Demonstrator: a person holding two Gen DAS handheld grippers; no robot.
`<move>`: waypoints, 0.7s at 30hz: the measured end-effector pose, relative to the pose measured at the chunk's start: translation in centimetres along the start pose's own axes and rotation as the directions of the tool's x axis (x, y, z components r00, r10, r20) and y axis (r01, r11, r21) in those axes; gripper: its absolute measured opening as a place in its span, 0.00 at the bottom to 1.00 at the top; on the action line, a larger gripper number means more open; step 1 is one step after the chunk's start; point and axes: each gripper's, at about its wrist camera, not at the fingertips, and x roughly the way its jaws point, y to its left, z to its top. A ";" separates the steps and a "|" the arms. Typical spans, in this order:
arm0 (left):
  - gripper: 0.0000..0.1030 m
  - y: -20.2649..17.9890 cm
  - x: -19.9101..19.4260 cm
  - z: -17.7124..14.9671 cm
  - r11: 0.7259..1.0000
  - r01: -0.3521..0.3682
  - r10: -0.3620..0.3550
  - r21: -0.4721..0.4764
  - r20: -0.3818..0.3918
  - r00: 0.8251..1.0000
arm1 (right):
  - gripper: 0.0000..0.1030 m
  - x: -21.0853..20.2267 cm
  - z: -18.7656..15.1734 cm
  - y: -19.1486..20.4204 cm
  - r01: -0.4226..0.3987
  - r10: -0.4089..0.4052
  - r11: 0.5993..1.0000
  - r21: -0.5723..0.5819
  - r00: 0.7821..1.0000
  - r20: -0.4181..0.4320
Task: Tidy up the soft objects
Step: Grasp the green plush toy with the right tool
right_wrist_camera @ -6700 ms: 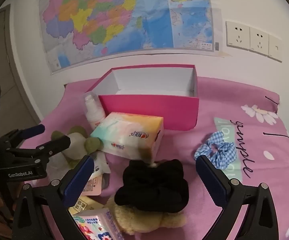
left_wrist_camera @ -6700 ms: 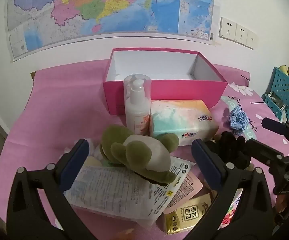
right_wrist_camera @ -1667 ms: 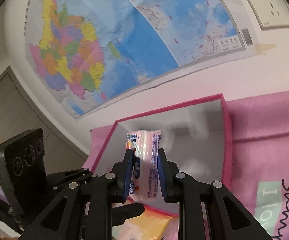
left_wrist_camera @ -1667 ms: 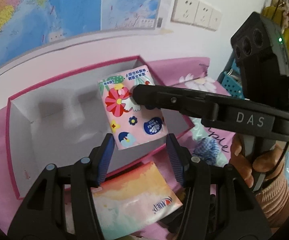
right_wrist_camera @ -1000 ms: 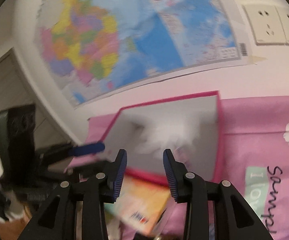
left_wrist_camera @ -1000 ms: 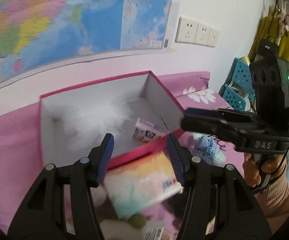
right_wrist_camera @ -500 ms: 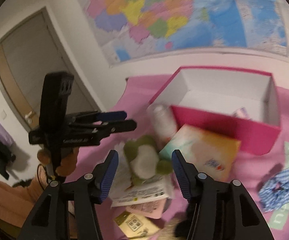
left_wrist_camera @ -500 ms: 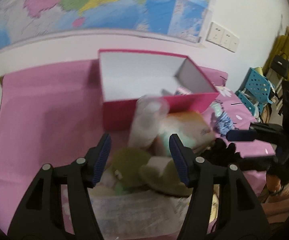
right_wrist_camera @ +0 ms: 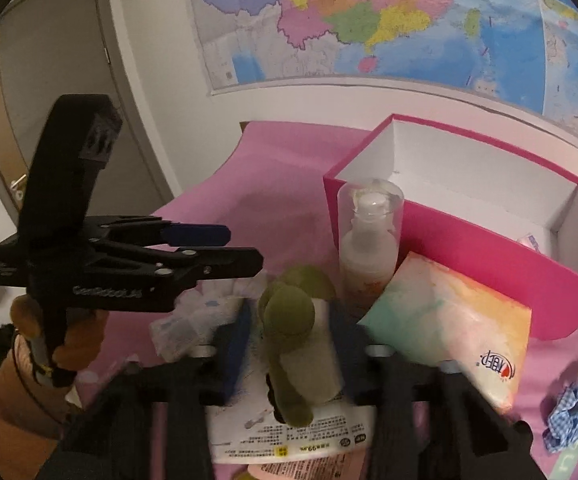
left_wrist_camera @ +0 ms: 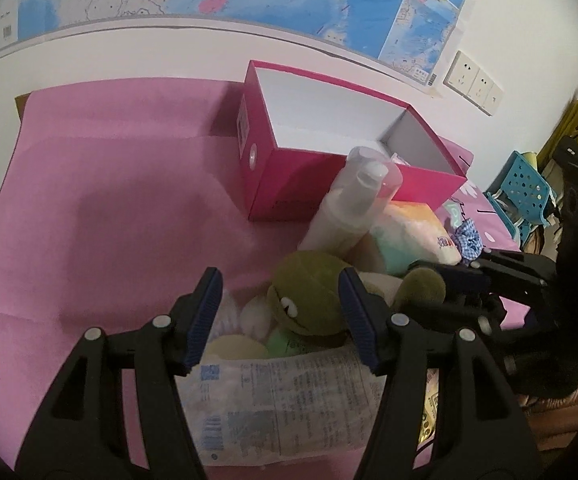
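Right wrist view: right gripper (right_wrist_camera: 289,332) blurred — jaws just closing around green plush frog (right_wrist_camera: 295,344), contact unclear.
Left gripper (left_wrist_camera: 281,312): parted, empty — frog's head between.

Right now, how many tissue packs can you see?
2: the pastel tissue pack lies on the cloth against the pink box; a small floral pack sits inside it. The pile may hide others.

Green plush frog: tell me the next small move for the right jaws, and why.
Probably close fully on the green plush frog and lift it. The right gripper straddles it, jaws just closing in, though a grip isn't clear. The pink box beyond sits open.
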 end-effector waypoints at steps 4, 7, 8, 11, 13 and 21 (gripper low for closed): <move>0.60 0.3 0.2 -0.4 1.000 0.030 -0.030 -0.001 -0.016 0.999 | 0.20 -0.9 -0.1 -0.6 -0.030 0.030 0.999 0.021 0.999 0.021; 0.60 0.2 0.2 -0.5 0.998 0.065 -0.065 -0.002 -0.019 0.998 | 0.20 -2.2 0.1 -1.2 -0.077 0.075 0.996 0.041 0.996 0.055; 0.60 0.0 0.1 -0.5 0.996 0.086 -0.086 0.004 -0.020 0.996 | 0.20 -2.9 0.1 -1.5 -0.098 0.094 0.994 0.048 0.993 0.073; 0.60 -0.6 -0.4 -0.8 0.990 0.141 -0.140 0.030 -0.021 0.990 | 0.20 -4.7 0.0 -2.4 -0.128 0.121 0.990 0.057 0.987 0.109; 0.60 -1.1 -0.6 -0.9 0.984 0.169 -0.168 0.049 -0.029 0.985 | 0.20 -5.5 -0.4 -3.6 -0.176 0.165 0.981 0.086 0.979 0.121; 0.60 -5.0 1.6 -1.9 0.955 0.249 -0.231 0.163 -0.125 0.965 | 0.20 -5.6 -3.9 -7.5 -0.205 0.184 0.949 0.239 0.977 0.111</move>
